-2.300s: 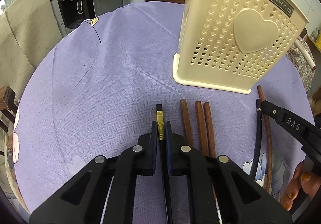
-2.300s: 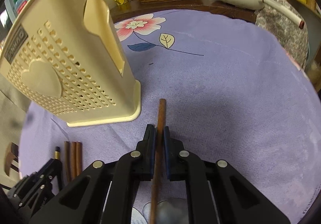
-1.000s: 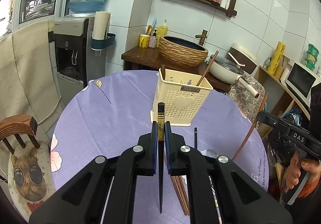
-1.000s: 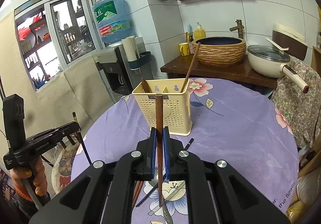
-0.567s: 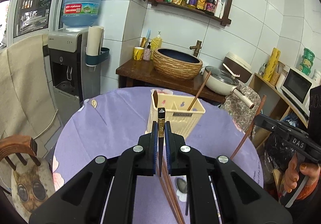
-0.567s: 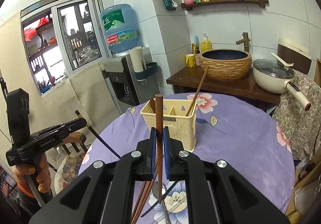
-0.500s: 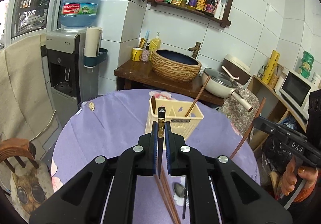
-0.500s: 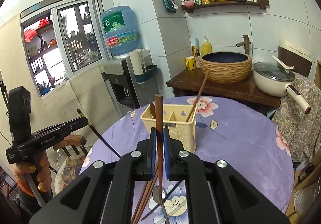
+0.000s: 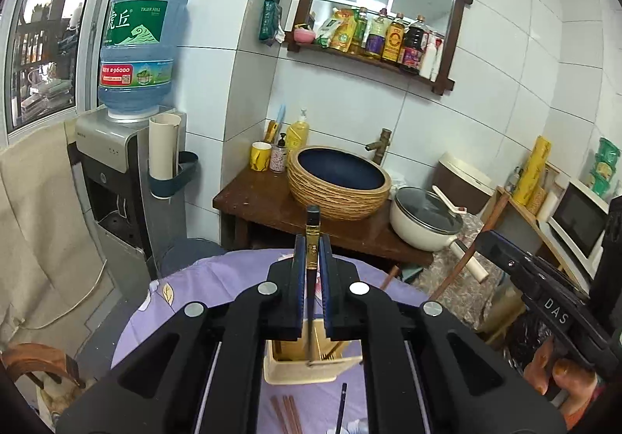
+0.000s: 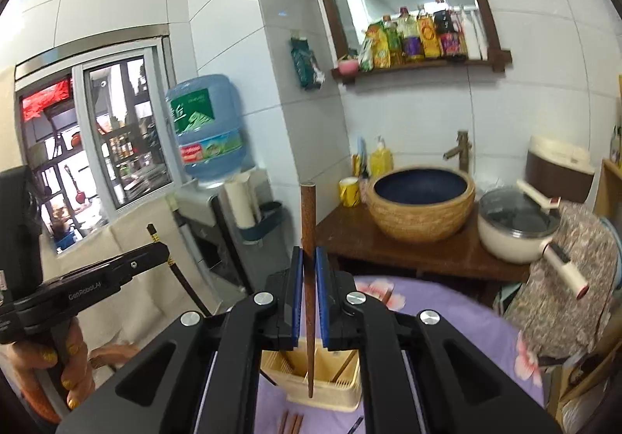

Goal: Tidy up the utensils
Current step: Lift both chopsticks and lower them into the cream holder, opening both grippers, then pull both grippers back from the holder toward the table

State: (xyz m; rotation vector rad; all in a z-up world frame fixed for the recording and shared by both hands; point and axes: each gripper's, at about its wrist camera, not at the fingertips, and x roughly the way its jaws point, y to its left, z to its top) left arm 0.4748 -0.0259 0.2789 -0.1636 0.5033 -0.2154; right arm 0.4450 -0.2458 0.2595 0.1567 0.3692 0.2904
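Note:
My left gripper is shut on a black chopstick with a gold band, held near upright, its lower tip hanging over the cream utensil holder far below. My right gripper is shut on a brown wooden chopstick, also near upright, with its lower end over the cream utensil holder. The holder stands on the purple tablecloth and has chopsticks in it. Several brown chopsticks and a black one lie on the cloth in front of it.
Behind the table a dark wooden counter carries a woven basin and a cream pot. A water dispenser stands at the left. A hand holds the other gripper at the right and left edges.
Both grippers have risen high above the table with their chopsticks still clamped. The holder has dropped low and small in both views, now under the chopsticks' tips.

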